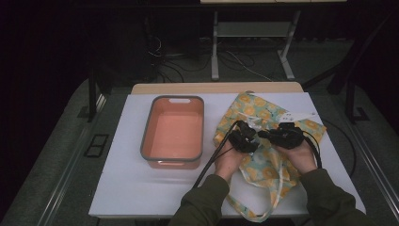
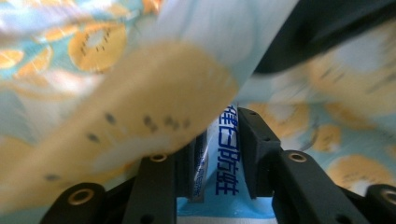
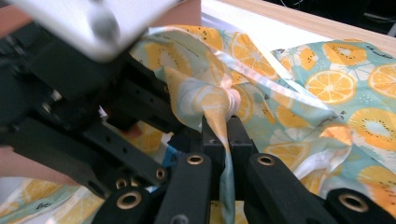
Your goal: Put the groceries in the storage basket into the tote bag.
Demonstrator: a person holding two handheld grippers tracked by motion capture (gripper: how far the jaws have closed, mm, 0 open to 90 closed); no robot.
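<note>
A cloth tote bag (image 1: 270, 117) printed with orange and kiwi slices lies on the right half of the white mat. Both grippers meet over its middle. My right gripper (image 1: 263, 134) (image 3: 219, 128) is shut on a bunched fold of the bag's fabric (image 3: 210, 100) and holds it up. My left gripper (image 1: 247, 136) (image 2: 219, 135) reaches under that lifted fabric (image 2: 154, 84). It is shut on a light-blue and white packet (image 2: 226, 158) with blue printed characters. The left gripper's black body (image 3: 70, 98) sits close at the left of the right gripper view.
A salmon bin with a grey rim (image 1: 148, 136) stands with nothing in it on the left half of the mat (image 1: 131, 188). The bag's straps (image 1: 270, 207) trail over the front edge. A white label (image 1: 296, 116) lies on the bag's far side. Dark floor, cables and a stand lie beyond.
</note>
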